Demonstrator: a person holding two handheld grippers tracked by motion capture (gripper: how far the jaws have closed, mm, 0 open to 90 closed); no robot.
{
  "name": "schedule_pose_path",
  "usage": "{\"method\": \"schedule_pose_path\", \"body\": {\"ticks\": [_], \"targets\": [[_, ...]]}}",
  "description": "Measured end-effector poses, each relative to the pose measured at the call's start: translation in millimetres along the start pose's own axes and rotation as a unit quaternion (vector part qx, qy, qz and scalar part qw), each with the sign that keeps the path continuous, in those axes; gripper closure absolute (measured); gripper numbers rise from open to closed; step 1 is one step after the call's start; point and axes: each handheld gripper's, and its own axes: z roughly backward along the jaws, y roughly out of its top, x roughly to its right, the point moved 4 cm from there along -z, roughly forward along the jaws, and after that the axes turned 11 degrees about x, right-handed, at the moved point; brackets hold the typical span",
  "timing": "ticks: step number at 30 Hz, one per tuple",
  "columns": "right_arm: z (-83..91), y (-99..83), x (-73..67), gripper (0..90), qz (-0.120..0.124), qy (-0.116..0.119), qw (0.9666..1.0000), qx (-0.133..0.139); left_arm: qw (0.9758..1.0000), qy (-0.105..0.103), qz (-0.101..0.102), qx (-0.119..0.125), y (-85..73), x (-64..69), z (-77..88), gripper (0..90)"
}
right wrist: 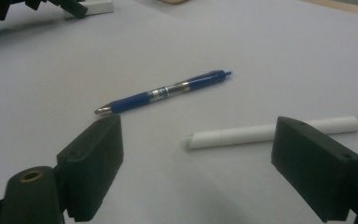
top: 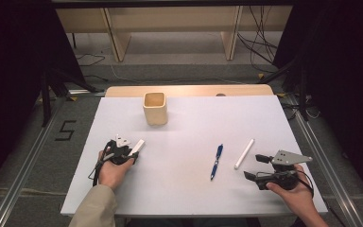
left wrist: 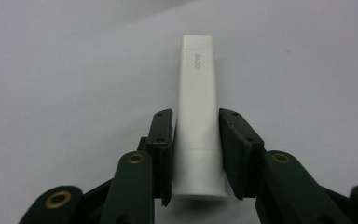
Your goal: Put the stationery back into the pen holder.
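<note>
A flat white stick (left wrist: 196,93) with a small grey print lies on the white table top (top: 184,189) between the jaws of my left gripper (left wrist: 196,154). Both pads sit against its sides, near its closer end. From above, the left gripper (top: 131,152) is at the table's left, and the stick (top: 139,144) pokes out ahead of it to the upper right. My right gripper (top: 254,166) rests at the right with its jaws wide open and nothing between them. Just ahead of the right gripper (right wrist: 200,135) lie a white pen (right wrist: 242,135) and a blue pen (right wrist: 163,92).
A square beige cup (top: 155,108) stands upright near the far edge, left of centre. The blue pen (top: 217,161) and the white pen (top: 244,153) lie side by side right of centre. Beyond the table are wooden shelf legs and cables on the floor.
</note>
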Motion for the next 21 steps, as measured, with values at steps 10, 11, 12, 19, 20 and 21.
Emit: {"method": "schedule_pose_path", "body": {"ticks": [10, 11, 12, 19, 20, 21], "targets": [[-1.0, 0.7, -0.7, 17.6, 0.001, 0.002, 1.0, 0.0, 1.0, -0.002, 0.003, 0.002, 0.1, -1.4, -0.2, 67.1], [-1.1, 0.7, -0.7, 17.6, 0.001, 0.003, 1.0, 0.0, 1.0, -0.004, 0.006, 0.0, 0.2, -1.5, 0.2, 67.1], [-1.2, 0.7, -0.7, 17.6, 0.001, 0.003, 1.0, 0.0, 1.0, -0.005, 0.008, 0.0, 0.3, -1.7, 0.3, 67.1], [-1.3, 0.8, -0.6, 17.6, 0.001, 0.004, 1.0, 0.0, 0.9997, -0.005, 0.022, 0.005, 1.2, -2.8, 1.4, 67.2], [-1.3, 0.8, -0.7, 17.6, 0.001, 0.004, 1.0, 0.0, 0.9997, -0.005, 0.022, 0.005, 1.2, -2.8, 1.4, 67.2], [-1.4, 0.8, -0.8, 17.5, 0.001, 0.004, 1.0, 0.0, 0.9997, -0.006, 0.021, 0.006, 1.3, -2.9, 1.8, 67.2]]}}
